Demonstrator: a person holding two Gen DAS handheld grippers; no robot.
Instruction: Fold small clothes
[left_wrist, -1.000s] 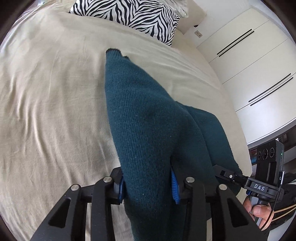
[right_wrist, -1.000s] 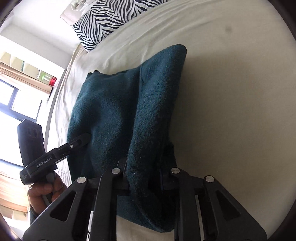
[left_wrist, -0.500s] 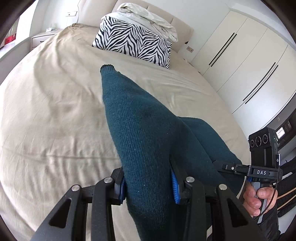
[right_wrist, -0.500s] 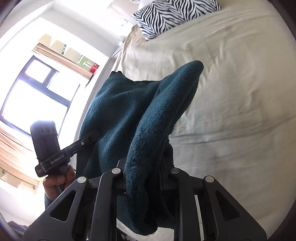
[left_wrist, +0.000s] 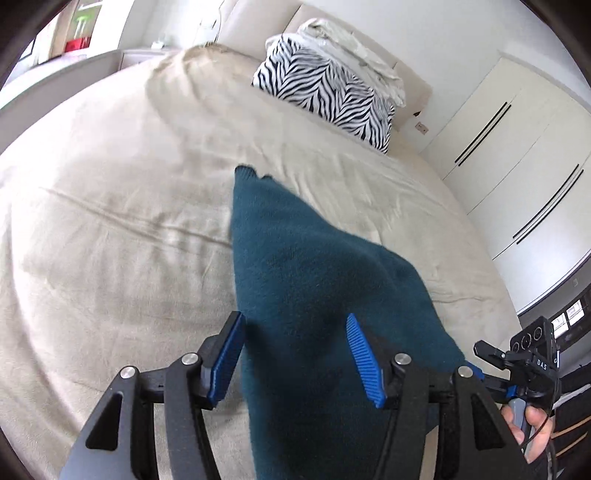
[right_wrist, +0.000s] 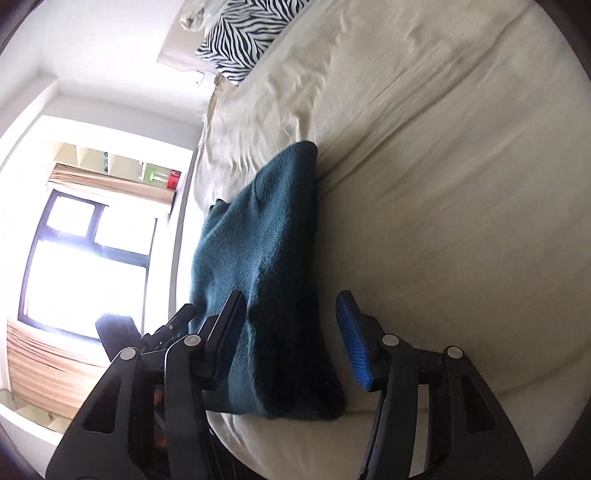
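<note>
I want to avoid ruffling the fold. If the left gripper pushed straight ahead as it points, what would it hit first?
Most likely the teal garment itself, lying between the left gripper's open jaws; beyond it, the beige bedsheet.

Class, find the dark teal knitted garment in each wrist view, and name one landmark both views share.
Left wrist: dark teal knitted garment, centre to bottom, between open jaws.
Right wrist: lower centre, on the beige bed's edge.
Shared landmark: zebra-striped pillow.
</note>
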